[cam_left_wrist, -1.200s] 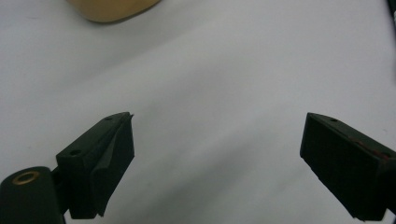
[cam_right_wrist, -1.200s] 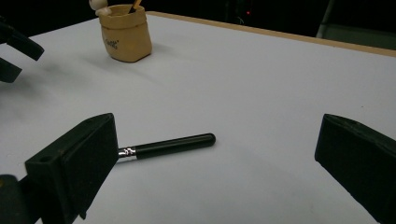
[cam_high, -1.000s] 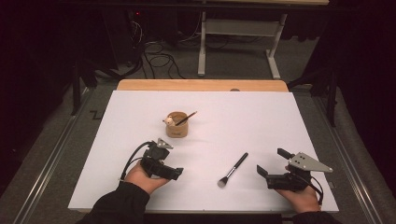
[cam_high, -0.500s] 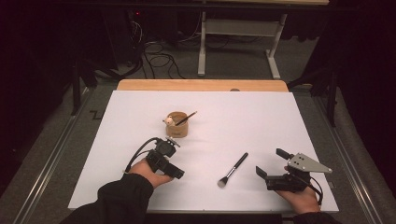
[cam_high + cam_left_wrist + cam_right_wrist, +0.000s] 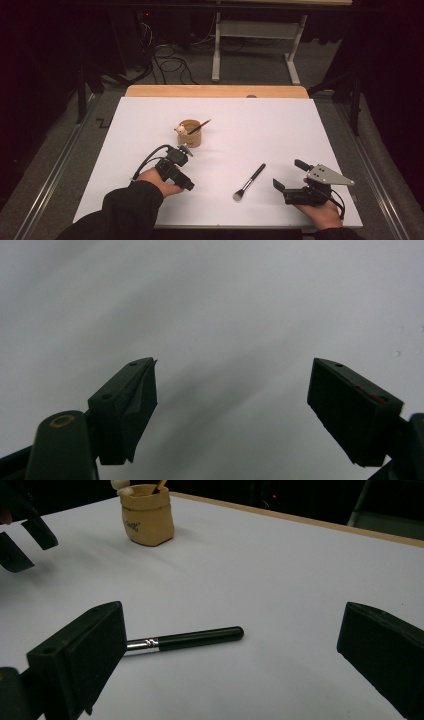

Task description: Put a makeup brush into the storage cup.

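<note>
A white worktop (image 5: 300, 130) is seen from above. A tan cup (image 5: 190, 133) is placed near its middle, toward 11 o'clock, and a thin stick (image 5: 200, 126) is leaned inside it, pointed to 2 o'clock. A small white figure (image 5: 179, 130) is seen at the cup's rim. A black brush (image 5: 250, 181) is laid flat at 5 o'clock from the cup, its bristles toward 7 o'clock. The left gripper (image 5: 186, 184) is held at 7 o'clock from the cup; its jaws are spread wide above bare worktop and nothing is held. The right gripper (image 5: 289, 175) is held just at 3 o'clock from the brush; its jaws are wide apart, empty, and turned toward the brush handle.
</note>
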`<state>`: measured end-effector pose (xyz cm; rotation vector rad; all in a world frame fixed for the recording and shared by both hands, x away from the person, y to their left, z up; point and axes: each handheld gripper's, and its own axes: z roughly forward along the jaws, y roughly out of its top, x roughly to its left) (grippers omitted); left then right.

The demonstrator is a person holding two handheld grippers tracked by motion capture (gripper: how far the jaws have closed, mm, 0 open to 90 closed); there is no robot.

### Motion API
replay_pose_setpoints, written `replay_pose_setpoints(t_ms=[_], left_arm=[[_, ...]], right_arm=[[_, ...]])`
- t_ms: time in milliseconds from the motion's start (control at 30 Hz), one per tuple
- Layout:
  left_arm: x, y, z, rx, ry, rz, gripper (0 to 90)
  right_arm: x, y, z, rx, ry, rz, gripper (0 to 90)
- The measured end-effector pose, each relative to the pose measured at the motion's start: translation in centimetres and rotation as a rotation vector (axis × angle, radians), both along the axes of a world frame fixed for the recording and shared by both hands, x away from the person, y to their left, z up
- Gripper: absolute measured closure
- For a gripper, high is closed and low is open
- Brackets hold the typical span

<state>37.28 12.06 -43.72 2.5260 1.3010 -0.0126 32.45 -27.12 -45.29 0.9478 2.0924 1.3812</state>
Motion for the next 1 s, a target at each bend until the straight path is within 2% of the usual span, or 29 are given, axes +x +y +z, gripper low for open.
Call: replay_pose_setpoints(t_ms=[133, 300, 367, 567, 633, 767, 1000], left_arm=[[0.0, -1.1, 0.4, 0.009, 0.000, -0.034, 20.6], [-0.1, -2.9, 0.8, -0.004, -0.019, -0.055, 20.6], [-0.2, -3.6, 0.9, 0.003, -0.029, -0.078, 21.0], [-0.2, -6.0, 0.8, -0.004, -0.026, -0.106, 21.6], [-0.2, -6.7, 0.8, 0.011, -0.034, -0.121, 22.7], [-0.2, -8.0, 0.5, 0.021, -0.025, -0.141, 23.1], [0.1, -10.1, 0.6, 0.003, -0.015, -0.165, 26.4]], right_arm=[[0.0, 0.0, 0.0, -0.001, 0.005, -0.004, 0.2], [0.0, 0.1, -0.1, -0.004, 0.003, -0.002, 0.2], [0.0, 0.1, -0.1, -0.006, 0.003, 0.001, 0.2], [0.0, 0.1, 0.0, -0.001, 0.006, -0.002, 0.2], [0.0, 0.1, -0.1, -0.006, 0.004, 0.003, 0.2], [0.0, 0.1, -0.1, -0.003, 0.016, 0.007, 0.2], [0.0, 0.1, -0.1, -0.002, 0.011, 0.014, 0.2]])
